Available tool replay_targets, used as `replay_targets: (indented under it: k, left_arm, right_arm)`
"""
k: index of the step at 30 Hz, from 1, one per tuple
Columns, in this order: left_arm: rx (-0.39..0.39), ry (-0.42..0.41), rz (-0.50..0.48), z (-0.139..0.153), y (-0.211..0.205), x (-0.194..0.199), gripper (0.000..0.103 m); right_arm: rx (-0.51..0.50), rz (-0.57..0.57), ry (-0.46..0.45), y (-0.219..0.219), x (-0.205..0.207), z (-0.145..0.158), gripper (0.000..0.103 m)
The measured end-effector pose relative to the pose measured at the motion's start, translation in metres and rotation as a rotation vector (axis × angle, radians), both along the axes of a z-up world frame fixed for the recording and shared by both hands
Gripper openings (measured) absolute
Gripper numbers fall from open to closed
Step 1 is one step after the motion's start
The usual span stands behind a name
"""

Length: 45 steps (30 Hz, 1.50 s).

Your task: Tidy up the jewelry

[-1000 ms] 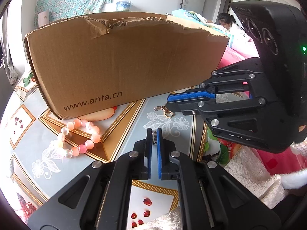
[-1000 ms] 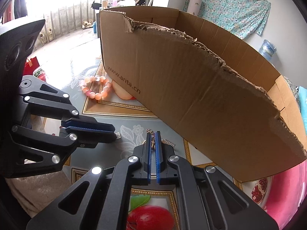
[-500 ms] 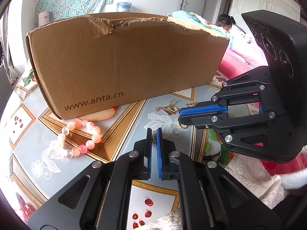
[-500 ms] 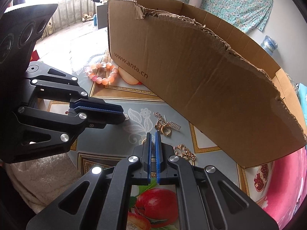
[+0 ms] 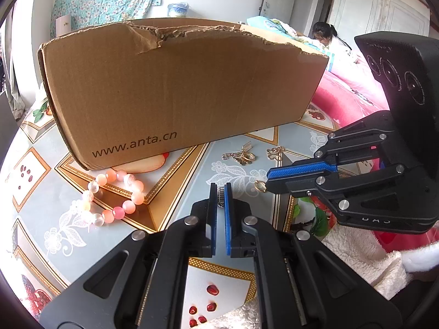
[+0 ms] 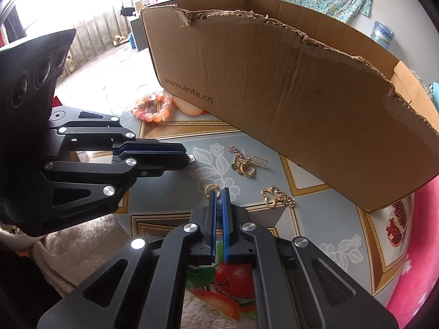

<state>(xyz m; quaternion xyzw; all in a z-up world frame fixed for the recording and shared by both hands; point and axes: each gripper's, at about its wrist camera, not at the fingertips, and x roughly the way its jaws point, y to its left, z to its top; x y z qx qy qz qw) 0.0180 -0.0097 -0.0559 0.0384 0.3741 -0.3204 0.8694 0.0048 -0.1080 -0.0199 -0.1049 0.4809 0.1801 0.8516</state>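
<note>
Right wrist view: your right gripper (image 6: 218, 192) is pinching a gold ring (image 6: 211, 188) by its edge at 12 o'clock; left gripper (image 5: 220, 192) is nipping a small silver piece (image 5: 220, 193). Tilting risks either slipping before the box (image 6: 274, 82).

Matt torn cardboard box (image 5: 178, 90), glossy beads (image 5: 115, 197)

"www.anta.cn" printed in dark letters low on the cardboard box (image 5: 178, 87) front wall

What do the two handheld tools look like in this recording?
Both are matte black linkage frames with silver pivot screws and blue ribbed pads. The left tool and right tool look identical. Each carries a black slab-shaped housing with three round lenses. A fluffy cream sleeve shows beneath the right one.
</note>
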Motion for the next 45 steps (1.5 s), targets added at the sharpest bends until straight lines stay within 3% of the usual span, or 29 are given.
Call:
replay_targets:
  k: [16,21,26,30,33,45]
  left_arm:
    - [0.001,-0.002,-0.001,0.0,-0.001,0.0,0.004]
    - [0.004,-0.004,-0.004,0.0,-0.002,0.0,0.004]
    - [0.007,-0.005,-0.007,0.002,-0.003,0.0,0.004]
    - [0.012,-0.008,-0.007,0.002,-0.004,0.001,0.004]
    - [0.014,-0.008,-0.006,0.003,-0.005,0.002,0.004]
    - [0.017,-0.007,-0.002,0.005,-0.007,0.005,0.004]
  right_arm:
    - [0.006,0.053,-0.013,0.008,-0.001,0.001,0.005]
    - [-0.02,0.107,-0.039,0.011,-0.002,0.004,0.023]
    - [-0.036,0.191,-0.04,0.014,0.007,0.0,0.023]
    - [0.046,0.238,0.005,0.003,0.013,-0.001,0.014]
    - [0.065,0.257,0.005,-0.001,0.015,-0.002,0.012]
    - [0.131,0.157,-0.044,-0.029,0.006,0.01,0.012]
